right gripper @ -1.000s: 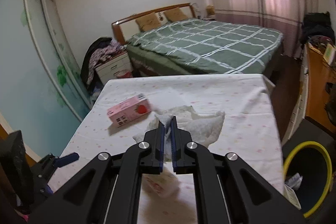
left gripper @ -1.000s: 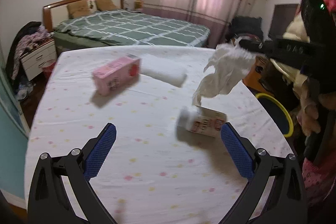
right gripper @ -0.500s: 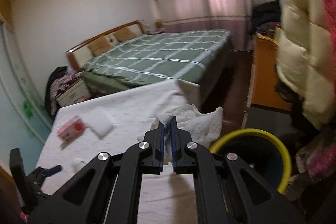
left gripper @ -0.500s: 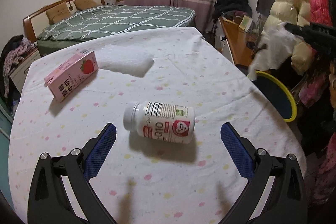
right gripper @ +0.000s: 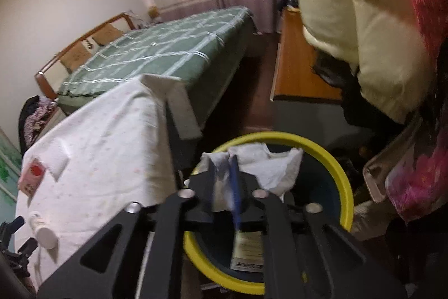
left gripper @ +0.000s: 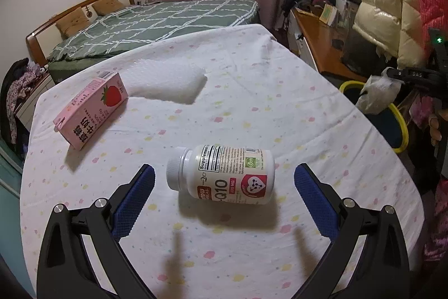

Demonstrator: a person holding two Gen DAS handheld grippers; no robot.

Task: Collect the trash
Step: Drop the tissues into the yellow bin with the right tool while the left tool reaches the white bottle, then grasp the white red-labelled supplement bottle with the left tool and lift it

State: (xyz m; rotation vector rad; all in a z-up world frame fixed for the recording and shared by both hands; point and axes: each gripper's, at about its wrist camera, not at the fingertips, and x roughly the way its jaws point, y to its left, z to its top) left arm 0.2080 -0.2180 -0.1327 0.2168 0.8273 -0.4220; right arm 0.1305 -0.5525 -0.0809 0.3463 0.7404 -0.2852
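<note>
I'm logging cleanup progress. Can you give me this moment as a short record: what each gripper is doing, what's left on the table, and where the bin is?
right gripper: jaws just opening, crumpled tissue between them, over the bin
left gripper: open, straddling the supplement bottle, not touching
table: bottle, pink milk carton, white pad
bin: yellow-rimmed, on the floor beside the table

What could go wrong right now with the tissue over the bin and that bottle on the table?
1. The right gripper, its jaws just opening, has the crumpled tissue between them above the yellow-rimmed bin; it may cling to a pad rather than drop.
2. The tissue hangs near the rim's table side and could fall outside.
3. The supplement bottle lies on its side between the left gripper's open jaws; a closing nudge might roll it.
</note>
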